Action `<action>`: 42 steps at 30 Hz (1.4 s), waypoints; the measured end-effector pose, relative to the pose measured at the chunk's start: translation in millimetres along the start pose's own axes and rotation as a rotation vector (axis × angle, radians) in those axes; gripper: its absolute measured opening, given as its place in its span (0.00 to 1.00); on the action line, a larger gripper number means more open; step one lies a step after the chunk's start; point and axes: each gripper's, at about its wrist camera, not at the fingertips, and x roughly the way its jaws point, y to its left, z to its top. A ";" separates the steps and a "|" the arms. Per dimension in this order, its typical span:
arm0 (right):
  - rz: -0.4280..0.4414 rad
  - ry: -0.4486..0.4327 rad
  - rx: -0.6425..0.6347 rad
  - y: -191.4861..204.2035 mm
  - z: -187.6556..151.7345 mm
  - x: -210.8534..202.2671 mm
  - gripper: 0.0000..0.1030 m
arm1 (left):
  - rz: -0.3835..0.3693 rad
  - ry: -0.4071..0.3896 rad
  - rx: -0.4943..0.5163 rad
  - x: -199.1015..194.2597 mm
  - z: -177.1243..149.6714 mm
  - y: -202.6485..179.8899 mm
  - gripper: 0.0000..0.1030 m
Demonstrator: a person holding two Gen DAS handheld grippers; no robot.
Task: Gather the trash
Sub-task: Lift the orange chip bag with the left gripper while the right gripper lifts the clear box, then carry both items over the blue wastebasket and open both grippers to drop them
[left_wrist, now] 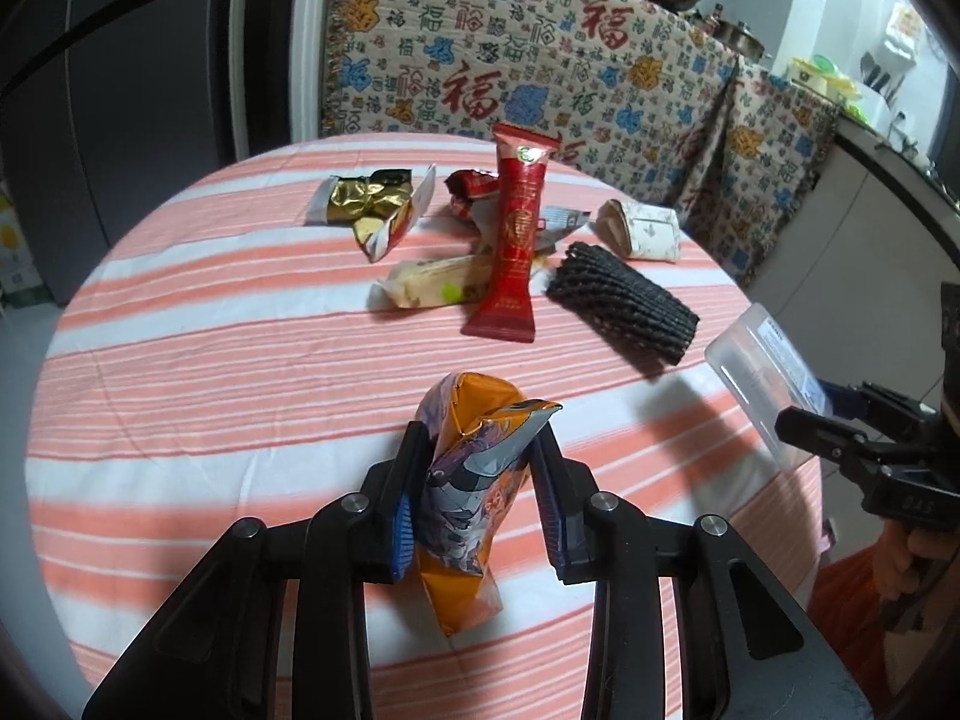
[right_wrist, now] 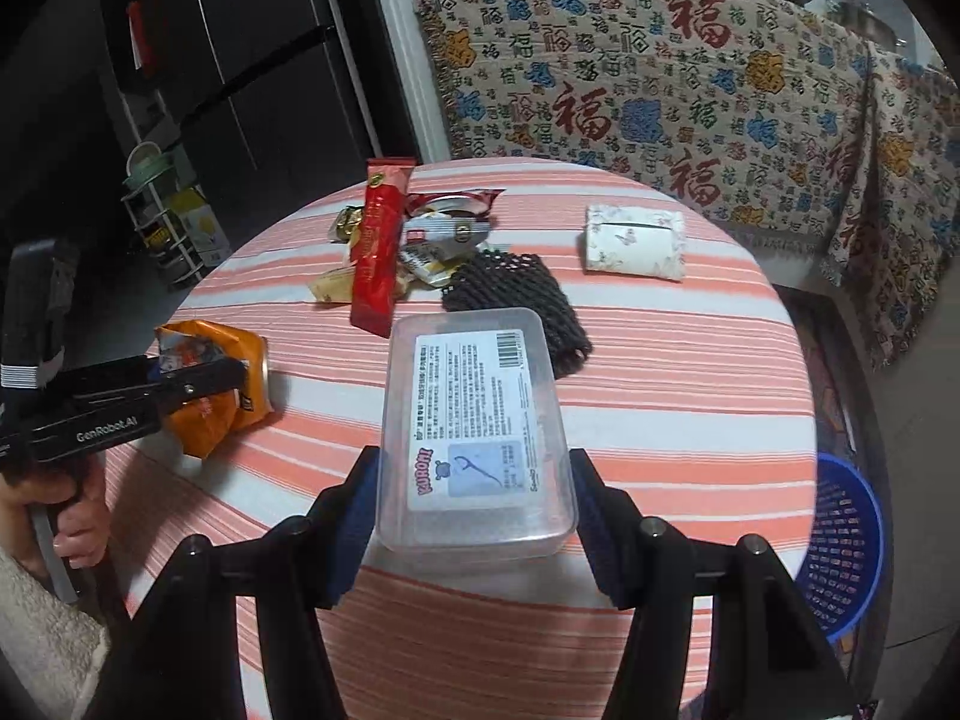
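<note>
My left gripper (left_wrist: 477,474) is shut on a crumpled orange snack bag (left_wrist: 468,480), held a little above the striped round table (left_wrist: 210,360). The same orange snack bag (right_wrist: 210,384) and left gripper (right_wrist: 198,381) show at the left of the right wrist view. My right gripper (right_wrist: 474,498) is shut on a clear plastic box (right_wrist: 474,426) with a printed label, lifted off the table; that clear plastic box (left_wrist: 762,384) shows at the right edge of the left wrist view. Farther back lie a red stick packet (left_wrist: 513,240), gold wrappers (left_wrist: 366,204), a pale snack wrapper (left_wrist: 432,285) and black foam netting (left_wrist: 624,306).
A white tissue pack (right_wrist: 636,243) lies at the table's far right. A blue mesh basket (right_wrist: 840,546) stands on the floor right of the table. A patterned cloth (right_wrist: 660,78) covers furniture behind. A dark fridge (right_wrist: 252,60) and a small rack (right_wrist: 162,222) stand at the left.
</note>
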 end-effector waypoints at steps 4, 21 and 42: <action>0.006 -0.018 0.026 -9.3 -1.0 -5.4 0.60 | -0.006 -0.013 -0.003 -5.3 -0.5 -6.9 0.32; -0.056 -0.095 0.154 -84.7 -3.8 -51.5 0.60 | -0.188 -0.018 0.136 0.2 30.0 -126.3 0.32; -0.386 -0.029 0.342 -306.6 -39.9 -78.8 0.60 | -0.420 0.115 0.296 125.8 39.5 -363.0 0.32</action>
